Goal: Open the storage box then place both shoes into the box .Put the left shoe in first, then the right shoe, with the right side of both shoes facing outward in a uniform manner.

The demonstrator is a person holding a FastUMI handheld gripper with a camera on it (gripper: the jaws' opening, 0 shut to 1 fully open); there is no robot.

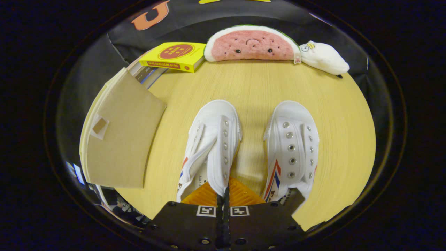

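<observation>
Two white canvas shoes with metal eyelets and red-blue side stripes lie on the wooden table, toes pointing away from me. My gripper [225,195] is shut on the left-hand shoe [210,139]. Its orange fingers [244,195] pinch the eyelet flap and side wall near the shoe's opening, and this shoe is tipped a little to one side. The right-hand shoe [292,146] sits flat just to the right of the fingers, apart from them. The brown cardboard storage box [122,139] lies to the left of the shoes, showing a broad flat flap; I cannot see inside it.
Along the far table edge lie a yellow book [176,55], a watermelon-slice plush [251,44] and a small white plush [324,57]. Bare wooden table [254,87] stretches beyond the shoes and to their right.
</observation>
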